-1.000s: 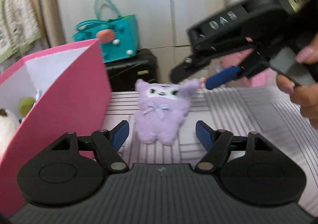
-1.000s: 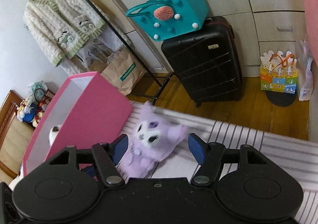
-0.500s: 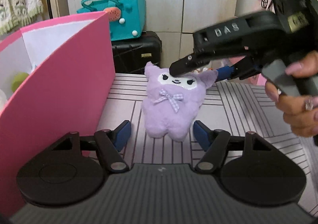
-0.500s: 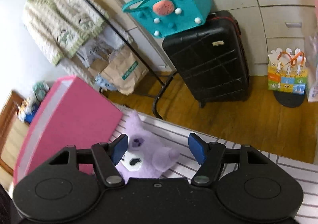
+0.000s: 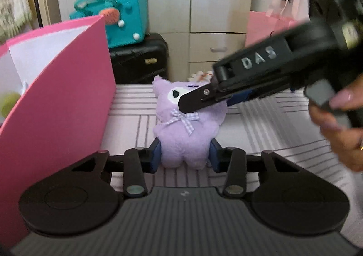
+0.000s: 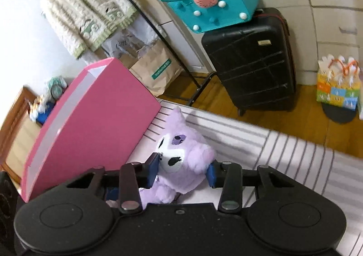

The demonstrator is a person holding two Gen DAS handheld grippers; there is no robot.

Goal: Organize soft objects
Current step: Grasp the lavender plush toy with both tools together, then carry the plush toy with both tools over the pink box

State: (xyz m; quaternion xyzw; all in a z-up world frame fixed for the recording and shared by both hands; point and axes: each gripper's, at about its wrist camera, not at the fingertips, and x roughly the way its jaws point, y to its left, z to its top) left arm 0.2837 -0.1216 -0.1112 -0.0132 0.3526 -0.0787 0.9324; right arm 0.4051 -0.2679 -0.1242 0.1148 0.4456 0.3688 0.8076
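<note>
a fluffy lilac plush toy [image 5: 185, 133], lying on the striped sheet [image 5: 267, 126] beside the pink box [image 5: 56, 106], is being closed on: legs by the left gripper [image 5: 185, 158], head by the right gripper [image 6: 181, 171].

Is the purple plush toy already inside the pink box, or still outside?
Outside. The purple plush toy lies on the striped bedcover, beside the pink box.

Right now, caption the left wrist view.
Both tongs closing on a purple plush toy lying on the striped bedspread beside a pink box.
</note>
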